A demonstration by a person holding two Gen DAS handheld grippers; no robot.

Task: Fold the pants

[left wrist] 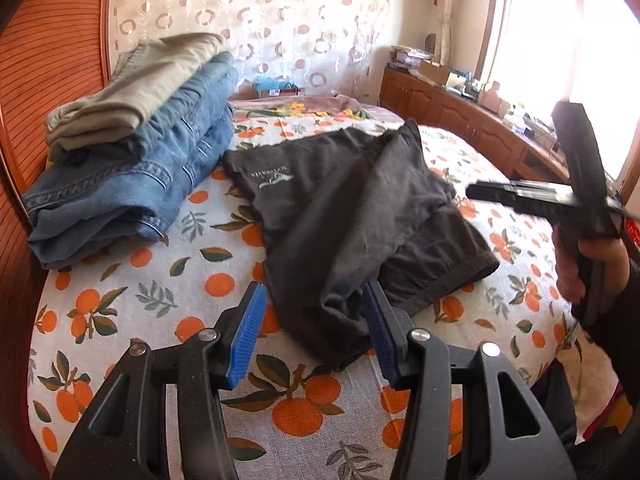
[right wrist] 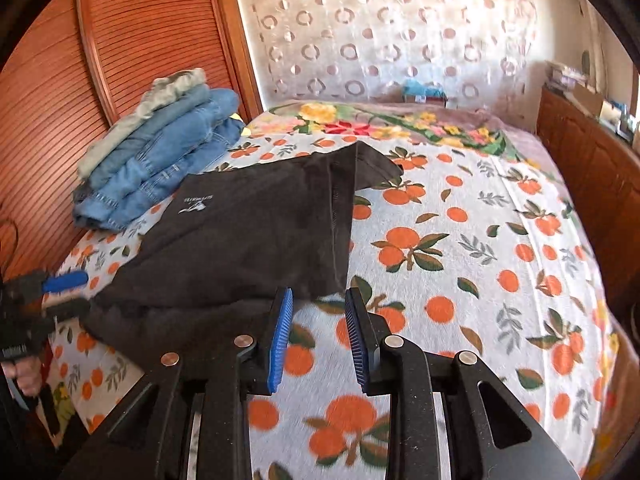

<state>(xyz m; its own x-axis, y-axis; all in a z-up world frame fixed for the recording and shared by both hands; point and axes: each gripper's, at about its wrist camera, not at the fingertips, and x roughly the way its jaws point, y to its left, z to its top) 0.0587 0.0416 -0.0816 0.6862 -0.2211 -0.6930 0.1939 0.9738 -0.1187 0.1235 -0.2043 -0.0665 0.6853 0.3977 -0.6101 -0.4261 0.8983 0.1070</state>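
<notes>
Spreading across most of the orange-fruit-print bed sheet (right wrist: pixel 480 240), open room lay right of the dark brown folded cotton pants (right wrist: pixel 248 236); a wooden slatted headboard (right wrist: pixel 132 32) closed the left side and a wooden cabinet row (left wrist: pixel 448 108) the far right. Stacked blue denim jeans with an olive garment on top (left wrist: pixel 132 148) sat near the pants' left edge. Pants lay partly folded, rumpled, pale logo up, elastic cuff toward the near right. Left hand-held gripper (left wrist: pixel 316 336) stood wide, its right pad touching the near hem, not pinching. Right hand-held gripper (right wrist: pixel 318 340) stood narrow and empty over bare sheet, just beside the pants' near corner.
</notes>
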